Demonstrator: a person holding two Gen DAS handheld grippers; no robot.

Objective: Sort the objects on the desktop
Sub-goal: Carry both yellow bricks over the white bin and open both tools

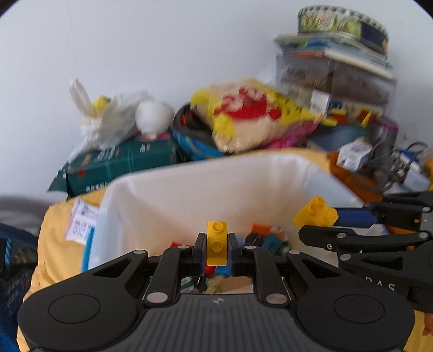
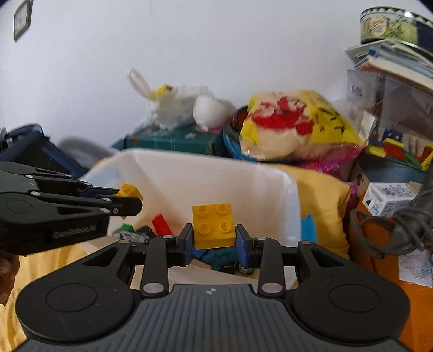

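My left gripper (image 1: 216, 247) is shut on a narrow yellow two-stud brick (image 1: 216, 242), held over the near edge of a white plastic bin (image 1: 216, 184). My right gripper (image 2: 215, 239) is shut on a square yellow four-stud brick (image 2: 213, 226), also over the bin (image 2: 216, 176). Each gripper shows in the other's view: the right one (image 1: 319, 216) at the right with its yellow brick (image 1: 315, 212), the left one (image 2: 127, 199) at the left with its brick (image 2: 128, 191). Loose bricks and toy cars (image 2: 162, 226) lie in the bin's bottom (image 1: 266, 238).
The bin sits on a yellow cloth (image 2: 324, 200). Behind it are a green box (image 1: 119, 162), a white plastic bag (image 1: 108, 119), a yellow and red bag (image 2: 297, 124), stacked drawers and books with a round tin (image 1: 341, 21), a small white carton (image 2: 389, 199) and cables (image 2: 406, 232).
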